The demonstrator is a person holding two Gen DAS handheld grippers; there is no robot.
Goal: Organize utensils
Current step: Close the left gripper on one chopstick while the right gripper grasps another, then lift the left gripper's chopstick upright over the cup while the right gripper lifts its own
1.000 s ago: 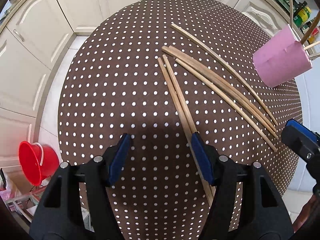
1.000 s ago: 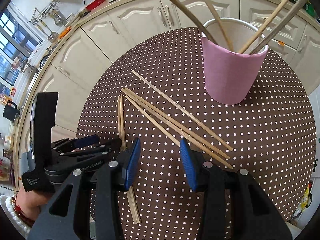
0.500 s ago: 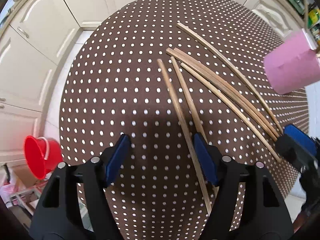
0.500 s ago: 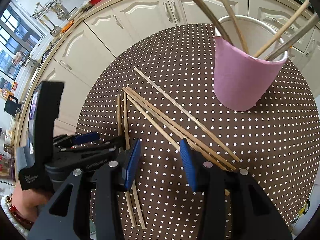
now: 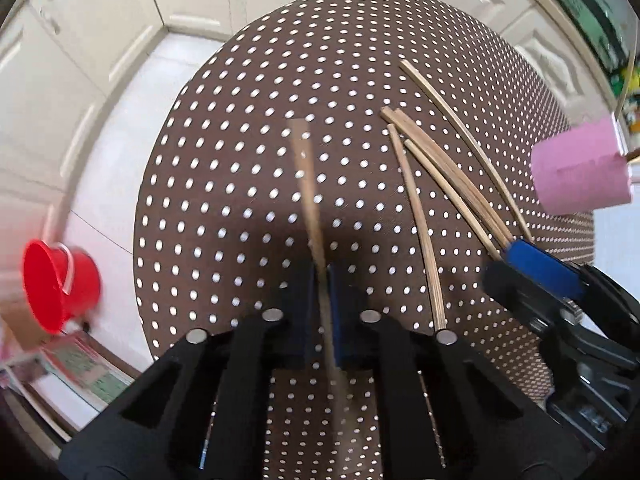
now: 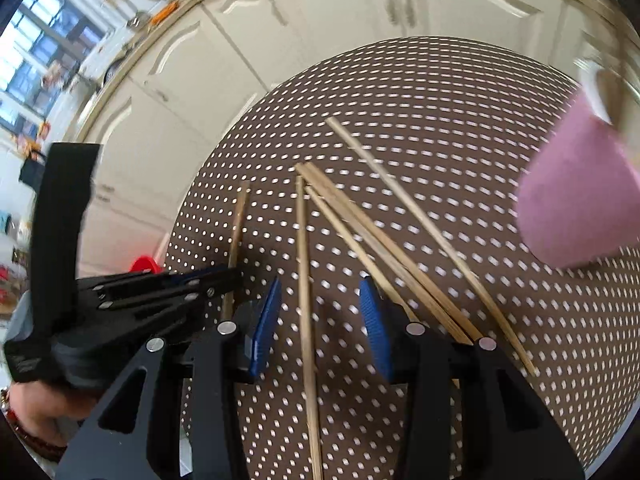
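Note:
Several wooden chopsticks lie on the round brown polka-dot table (image 5: 224,184). My left gripper (image 5: 320,276) is shut on one chopstick (image 5: 306,184), which runs blurred up the table from its pads. In the right wrist view the left gripper (image 6: 234,276) comes in from the left, holding that chopstick (image 6: 238,224). My right gripper (image 6: 320,286) straddles a second chopstick (image 6: 303,248); its jaws are closing, and the blue pads (image 6: 266,320) stand apart from the stick. The right gripper (image 5: 532,268) shows at the right edge of the left view. A pink cup (image 6: 580,200) with chopsticks in it stands at the far right.
More loose chopsticks (image 6: 400,248) fan out to the right of my right gripper toward the cup (image 5: 580,172). White cabinets (image 6: 320,40) ring the table. A red bucket (image 5: 60,284) sits on the floor to the left. A person's hand (image 6: 32,412) holds the left gripper.
My left gripper has shut on one chopstick and drawn it left, away from its neighbour. The right gripper has shifted left over that neighbour, and its jaws have narrowed slightly.

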